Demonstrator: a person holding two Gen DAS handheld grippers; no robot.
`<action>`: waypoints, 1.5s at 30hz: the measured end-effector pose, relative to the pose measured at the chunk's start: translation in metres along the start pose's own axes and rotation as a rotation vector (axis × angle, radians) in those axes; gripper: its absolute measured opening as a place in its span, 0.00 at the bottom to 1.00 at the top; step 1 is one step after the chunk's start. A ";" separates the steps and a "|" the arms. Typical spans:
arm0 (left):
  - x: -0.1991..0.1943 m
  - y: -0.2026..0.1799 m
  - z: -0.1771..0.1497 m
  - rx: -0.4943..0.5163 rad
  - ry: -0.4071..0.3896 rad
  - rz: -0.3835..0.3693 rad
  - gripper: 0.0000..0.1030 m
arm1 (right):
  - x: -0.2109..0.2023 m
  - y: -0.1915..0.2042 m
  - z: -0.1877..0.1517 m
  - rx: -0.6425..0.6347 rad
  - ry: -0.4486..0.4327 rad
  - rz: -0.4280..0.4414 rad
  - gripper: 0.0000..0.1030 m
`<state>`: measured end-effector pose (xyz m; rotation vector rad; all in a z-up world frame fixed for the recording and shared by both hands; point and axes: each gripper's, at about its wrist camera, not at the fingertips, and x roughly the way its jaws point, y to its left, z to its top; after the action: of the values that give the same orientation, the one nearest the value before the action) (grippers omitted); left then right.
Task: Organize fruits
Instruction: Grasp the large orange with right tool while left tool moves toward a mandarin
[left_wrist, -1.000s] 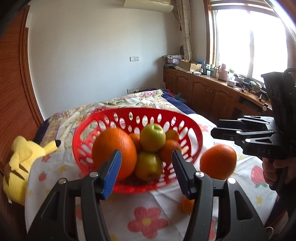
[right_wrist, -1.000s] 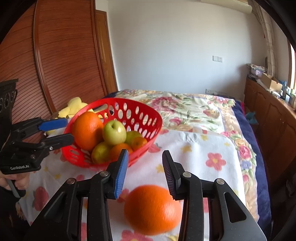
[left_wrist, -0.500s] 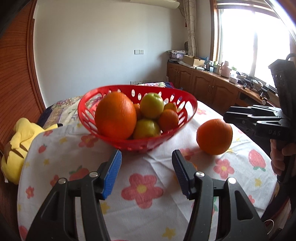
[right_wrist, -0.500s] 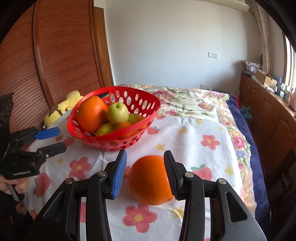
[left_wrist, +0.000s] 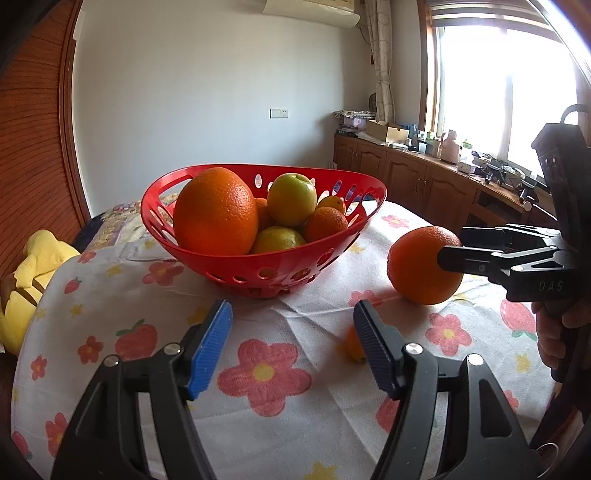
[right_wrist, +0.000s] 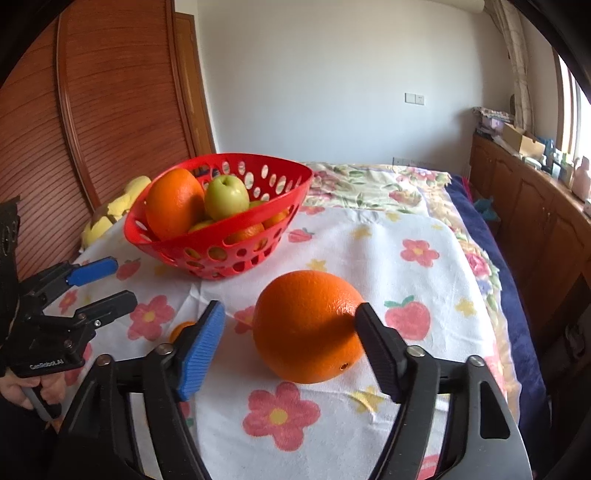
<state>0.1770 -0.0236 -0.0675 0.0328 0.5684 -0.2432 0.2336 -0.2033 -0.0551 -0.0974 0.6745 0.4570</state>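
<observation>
Two claws out over the flowered cloth (right_wrist: 369, 251) on the bed, both released. First the right claw (right_wrist: 289, 308): jaws just been opening, now spread wide to either side of the loose orange (right_wrist: 308, 326), with the blue pad clear of the peel on the left and the dark pad at the peel on the right, perhaps just touching; no squeeze to be seen. Aimed forward and down, level across the jaws, straight at the fruit, so by far the nearer hand for this piece. No real long axis on the loose orange: roundish, a small dimple turned toward the camera, resting on the cloth a little short of the red basket (right_wrist: 221, 251). Then the left claw (left_wrist: 292, 306): likewise just been opening, nothing between the pads, tilted down at bare cloth. Just ahead and to its right, a small orange fruit (left_wrist: 354, 347), half hidden behind the right finger, near the gap but outside it. Beyond both, up and left of the loose orange, the basket, already loaded with another large orange, a green apple and smaller fruit. Likely next: closing the right claw on the loose orange, then carrying it up and left over the rim; for the left, a slight shift rightward to bracket the small fruit. Some risk of a roll on soft bedding if nudged from one side only.
</observation>
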 end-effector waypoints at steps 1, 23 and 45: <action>0.000 -0.001 -0.001 0.005 -0.005 0.006 0.67 | 0.001 0.001 0.000 -0.001 0.001 -0.002 0.80; -0.005 -0.014 -0.003 0.052 -0.021 0.013 0.69 | 0.048 -0.007 -0.011 0.006 0.117 -0.057 0.88; 0.002 -0.010 -0.003 0.034 0.010 0.003 0.69 | -0.002 0.002 -0.052 0.048 0.082 -0.007 0.84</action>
<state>0.1752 -0.0335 -0.0706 0.0679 0.5737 -0.2499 0.2009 -0.2142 -0.0944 -0.0729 0.7650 0.4317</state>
